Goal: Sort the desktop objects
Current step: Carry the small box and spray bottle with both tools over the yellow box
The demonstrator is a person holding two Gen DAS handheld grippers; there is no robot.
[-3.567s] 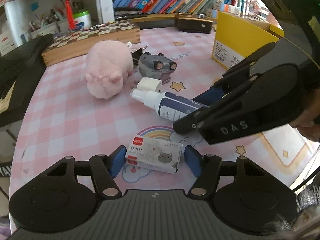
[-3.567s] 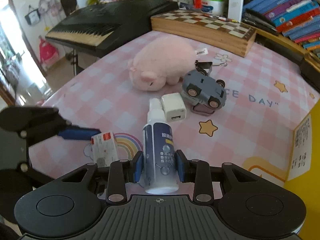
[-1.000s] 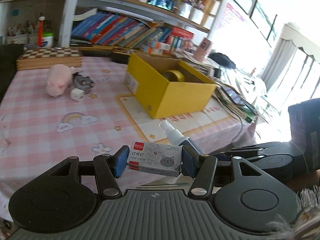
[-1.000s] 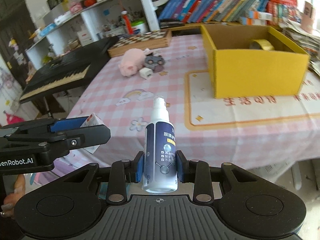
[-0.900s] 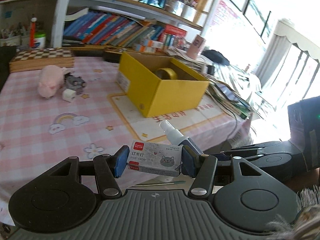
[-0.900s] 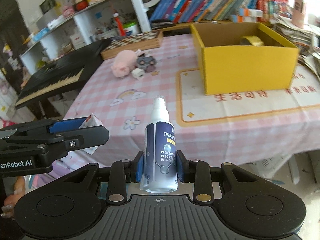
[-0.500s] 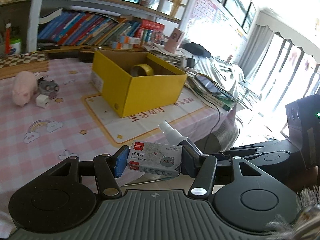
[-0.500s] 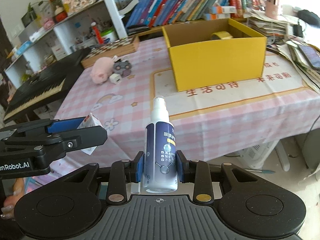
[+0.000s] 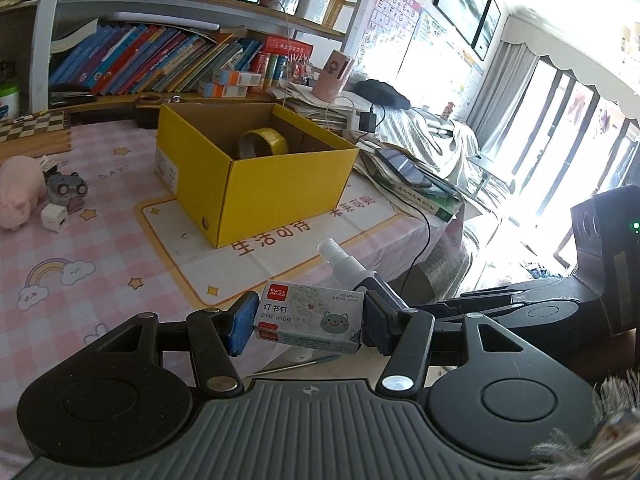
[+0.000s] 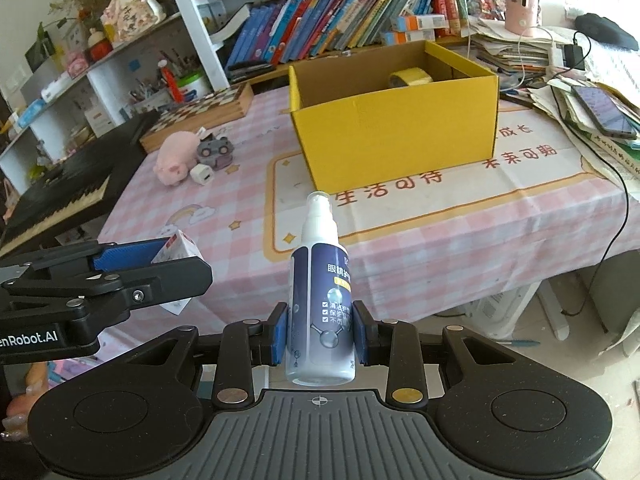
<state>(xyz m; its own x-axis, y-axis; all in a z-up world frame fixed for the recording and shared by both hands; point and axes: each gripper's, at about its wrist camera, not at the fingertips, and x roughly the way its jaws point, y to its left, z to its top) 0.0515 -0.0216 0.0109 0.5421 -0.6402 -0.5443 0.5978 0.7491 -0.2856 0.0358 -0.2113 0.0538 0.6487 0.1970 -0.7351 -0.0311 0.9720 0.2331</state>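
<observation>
Both claws are loaded. Clamped between the blue pads of the left claw [image 9: 308, 322] is a small grey-and-white cardboard staple box with a cat drawing [image 9: 310, 319], held crosswise by its two short ends. The right claw [image 10: 320, 334] is clenched on a white-and-navy plastic spray bottle [image 10: 320, 312], gripped low on its body with the white nozzle standing up and away from the pads.

Ahead of both claws, beyond the near edge of the pink checked worktop [image 10: 248, 184], sits an open yellow cardboard box [image 10: 394, 120] with a roll of yellow tape [image 10: 412, 76] already inside. Far off to the left of the claws lie a pink plush pig [image 10: 174, 160], a grey toy car [image 10: 216, 152] and a white charger cube [image 10: 201, 173], still unsorted.

Judging by the task, the box is the likely destination, and both items appear to hang off the worktop, over the floor. A slip here would drop them to the floor. The staple box is pinched only at its ends; the thin card could buckle or pivot. The bottle is round and smooth, so it could slide or tip in the pads. The claws ride close together; reaching the opening at once risks a knock.
</observation>
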